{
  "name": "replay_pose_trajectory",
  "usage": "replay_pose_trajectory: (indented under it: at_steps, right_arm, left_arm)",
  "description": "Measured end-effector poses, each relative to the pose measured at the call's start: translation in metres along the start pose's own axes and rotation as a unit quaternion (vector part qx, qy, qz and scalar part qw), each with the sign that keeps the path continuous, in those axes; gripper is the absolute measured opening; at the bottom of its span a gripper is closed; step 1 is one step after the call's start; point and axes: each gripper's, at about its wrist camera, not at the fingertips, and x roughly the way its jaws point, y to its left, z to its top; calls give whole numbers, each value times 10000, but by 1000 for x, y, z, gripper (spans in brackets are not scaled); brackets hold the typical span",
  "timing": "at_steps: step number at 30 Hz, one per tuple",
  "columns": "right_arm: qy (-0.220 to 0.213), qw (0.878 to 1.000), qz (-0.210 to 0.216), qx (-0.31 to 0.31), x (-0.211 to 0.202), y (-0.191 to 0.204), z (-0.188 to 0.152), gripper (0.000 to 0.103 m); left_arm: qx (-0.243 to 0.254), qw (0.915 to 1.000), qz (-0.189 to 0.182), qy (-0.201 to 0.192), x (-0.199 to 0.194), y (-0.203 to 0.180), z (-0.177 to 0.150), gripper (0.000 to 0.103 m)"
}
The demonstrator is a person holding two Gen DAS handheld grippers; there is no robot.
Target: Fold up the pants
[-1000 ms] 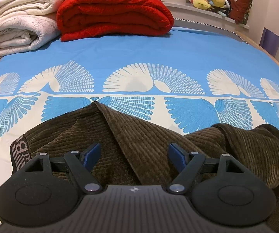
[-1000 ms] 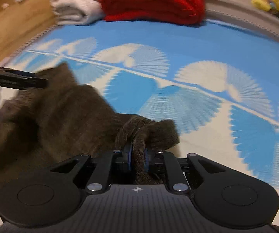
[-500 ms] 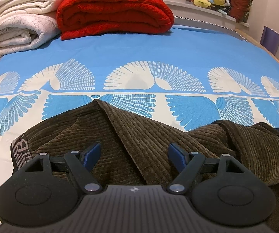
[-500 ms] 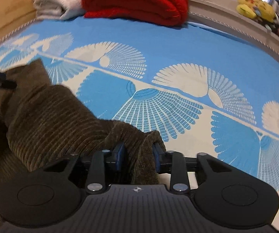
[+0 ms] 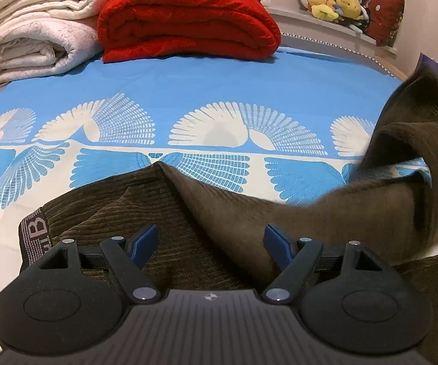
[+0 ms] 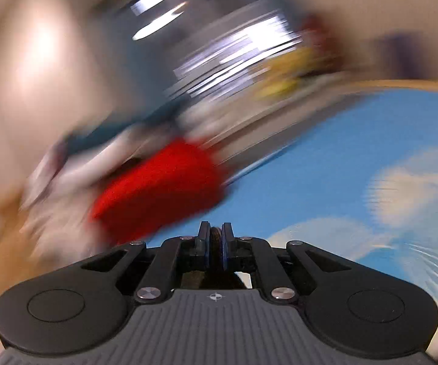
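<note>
- Brown corduroy pants [image 5: 225, 219] lie low in frame on the blue bedsheet [image 5: 219, 85]
- Left gripper [image 5: 211, 240] spread wide, empty
- Right gripper [image 6: 215, 248], just closing, clamps a lifted leg; next, judged: pull it out straight

I see a bed [image 5: 219, 91] under a blue sheet with white fan prints. Brown corduroy pants [image 5: 164, 210] lie across the lower frame; folded cream blankets [image 5: 36, 30] upper left, a red blanket [image 5: 188, 21] beside them.
</note>
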Motion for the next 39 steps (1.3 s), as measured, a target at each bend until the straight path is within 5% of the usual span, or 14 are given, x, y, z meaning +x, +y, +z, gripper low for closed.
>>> replay_pose_trajectory:
  at_steps: [3, 6, 11, 16, 20, 24, 26, 28, 30, 32, 34, 36, 38, 39]
  right_arm:
    - [1097, 9845, -1344, 267, 27, -30, -16, 8]
    - [1608, 9711, -1542, 860, 38, -57, -28, 8]
    - [1517, 9743, -1429, 852, 43, -71, -21, 11]
    - [1776, 9710, -1226, 1030, 63, -97, -21, 55]
    - [1991, 9610, -1074, 1589, 78, -118, -31, 55]
    - [2087, 9577, -994, 1716, 93, -121, -36, 53]
    - [2081, 9610, -1030, 1501, 100, -115, -35, 42]
    - [2053, 9646, -1044, 1284, 105, -109, -34, 12]
    - [2007, 9690, -921, 1108, 108, -102, -30, 9]
    - [1849, 9752, -675, 1010, 106, -93, -22, 8]
    - [1235, 9837, -330, 1266, 91, -90, -5, 7]
    - [-17, 9832, -227, 1812, 60, -97, 17, 7]
    - [-1171, 9661, -970, 2088, 27, -111, 31, 7]
    - [-1233, 9560, -1581, 2142, 22, -123, 33, 7]
  left_arm:
    - [50, 10000, -13, 55, 2, -2, 0, 81]
    - [12, 10000, -63, 51, 1, -3, 0, 81]
    - [94, 9995, -284, 82, 2, -6, 0, 81]
    - [104, 9955, -846, 418, 9, -10, -6, 81]
    - [273, 9861, -1492, 678, 13, -22, -12, 82]
    - [1161, 9741, -1697, 937, 20, -50, -29, 83]
    - [1669, 9713, -1442, 893, 26, -63, -39, 83]
    - [1996, 9679, -1217, 925, 34, -70, -47, 82]
    - [2187, 9661, -982, 957, 42, -72, -51, 65]
    - [2126, 9686, -850, 974, 46, -68, -47, 30]
    - [1744, 9764, -918, 886, 42, -56, -35, 25]
    - [1442, 9819, -964, 765, 39, -46, -24, 23]
    - [1356, 9828, -1011, 745, 38, -43, -22, 23]
    - [1457, 9812, -1013, 756, 37, -44, -24, 23]
